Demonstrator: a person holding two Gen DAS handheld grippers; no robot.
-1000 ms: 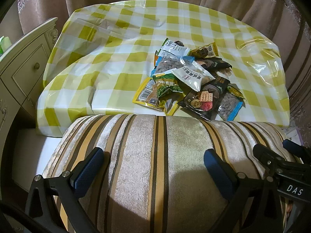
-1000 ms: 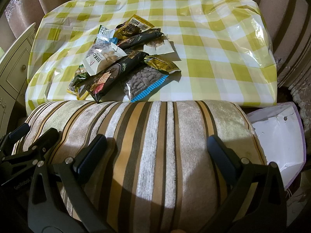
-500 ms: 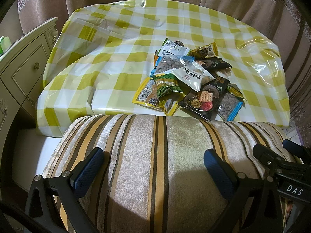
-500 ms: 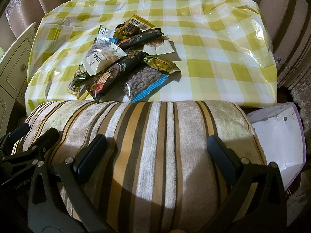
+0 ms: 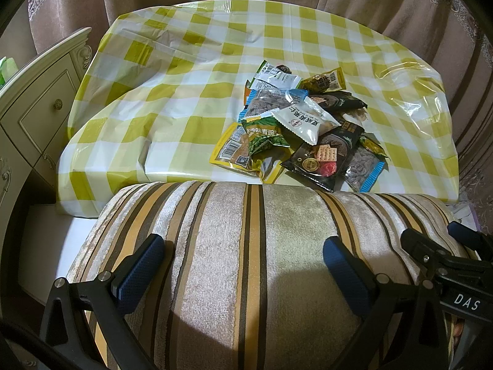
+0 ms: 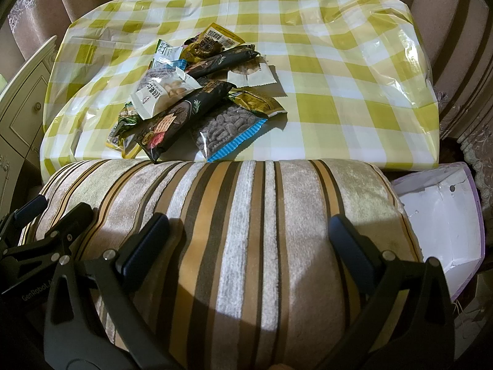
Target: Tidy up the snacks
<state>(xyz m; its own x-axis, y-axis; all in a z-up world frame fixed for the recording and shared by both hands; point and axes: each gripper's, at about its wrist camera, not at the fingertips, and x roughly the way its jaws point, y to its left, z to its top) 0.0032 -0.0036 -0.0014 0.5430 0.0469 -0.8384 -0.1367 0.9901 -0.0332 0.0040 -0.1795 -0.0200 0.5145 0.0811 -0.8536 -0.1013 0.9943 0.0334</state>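
Left wrist view: left gripper fingers spread wide, holding nothing, over a striped cushion. Snack pile sits beyond it on the checked table, right of centre, near the front edge. Right gripper shows at the lower right. Right wrist view: right gripper also wide and empty above the cushion; snacks on the table's left half; white bag on the right, below the table edge.
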